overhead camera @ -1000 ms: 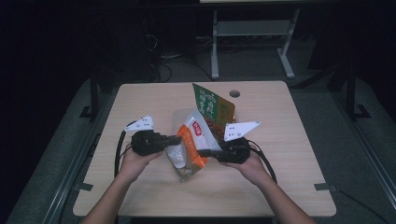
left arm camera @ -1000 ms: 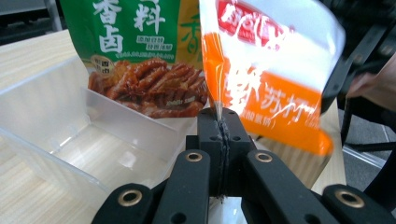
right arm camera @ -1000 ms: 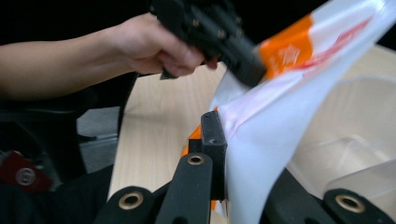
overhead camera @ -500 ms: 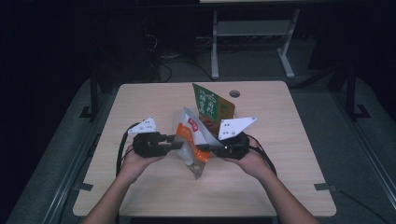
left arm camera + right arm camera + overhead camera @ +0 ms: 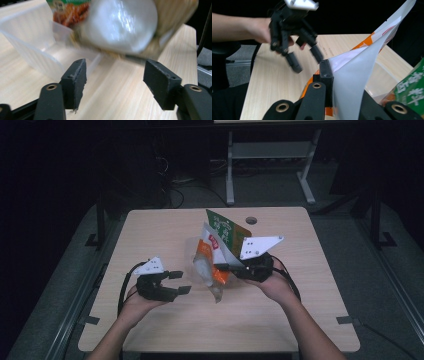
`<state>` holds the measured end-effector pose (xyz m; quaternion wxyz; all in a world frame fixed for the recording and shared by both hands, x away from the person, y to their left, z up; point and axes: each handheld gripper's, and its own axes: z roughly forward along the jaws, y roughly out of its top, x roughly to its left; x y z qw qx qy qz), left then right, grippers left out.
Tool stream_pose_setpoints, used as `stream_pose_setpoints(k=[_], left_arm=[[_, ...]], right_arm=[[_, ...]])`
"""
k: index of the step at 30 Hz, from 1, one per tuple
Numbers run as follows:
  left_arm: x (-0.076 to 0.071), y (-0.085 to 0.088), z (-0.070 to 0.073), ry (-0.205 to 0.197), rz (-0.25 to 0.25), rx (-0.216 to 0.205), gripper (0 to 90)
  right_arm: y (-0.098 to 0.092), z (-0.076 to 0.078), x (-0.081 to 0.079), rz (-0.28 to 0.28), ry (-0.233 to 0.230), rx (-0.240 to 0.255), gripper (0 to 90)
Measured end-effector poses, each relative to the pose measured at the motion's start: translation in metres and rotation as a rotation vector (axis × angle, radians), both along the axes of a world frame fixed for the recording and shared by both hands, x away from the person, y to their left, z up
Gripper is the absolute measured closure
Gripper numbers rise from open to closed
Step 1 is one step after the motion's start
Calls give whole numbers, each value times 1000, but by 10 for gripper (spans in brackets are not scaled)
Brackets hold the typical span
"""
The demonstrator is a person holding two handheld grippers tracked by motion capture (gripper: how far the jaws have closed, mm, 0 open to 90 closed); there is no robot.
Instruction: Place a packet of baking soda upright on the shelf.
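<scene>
1. A light wood-grain table (image 5: 150, 235) fills the near ground, with the person's forearms coming in from the near edge; grey floor lies on both sides.
2. The left hand (image 5: 137, 297) holds the left gripper (image 5: 176, 282) low over the table's near left part, pointing toward the middle. Its jaws have just been opening and now stand wide apart with nothing between them.
3. The right hand (image 5: 272, 282) holds the right gripper (image 5: 225, 266) raised a little, pointing left, its jaws clamped tight on an edge of an orange-and-white snack bag (image 5: 210, 265).
4. The bag hangs tilted above the table's middle, well clear of the left gripper. It bears a small red label, too small to read.
5. Just behind it a green packet (image 5: 227, 227) stands tilted, with pale characters printed on it that cannot be read; a clear plastic tray (image 5: 32, 45) lies beside it.
6. A round hole (image 5: 251, 220) sits near the table's far edge.
7. Beyond, the room is dark, with a white metal stand (image 5: 270, 165) and cables on the floor.
</scene>
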<state>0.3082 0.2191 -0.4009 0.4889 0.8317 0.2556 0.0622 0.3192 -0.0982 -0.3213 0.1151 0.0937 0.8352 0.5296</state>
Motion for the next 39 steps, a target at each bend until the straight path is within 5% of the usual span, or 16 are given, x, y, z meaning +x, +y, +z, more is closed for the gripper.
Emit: stream_pose_setpoints(k=[8,23,39], left_arm=[[-3,-3,-16,8,-26,68,249],[-2,-9,-26,33,-48,107,212],[-2,-10,-26,31,-52,115,208]], right_arm=[[8,10,14,-38,-12,-26,900],[34,17,45,-89,-49,-78,900],[49,-3,70,-159,-37,-149,900]])
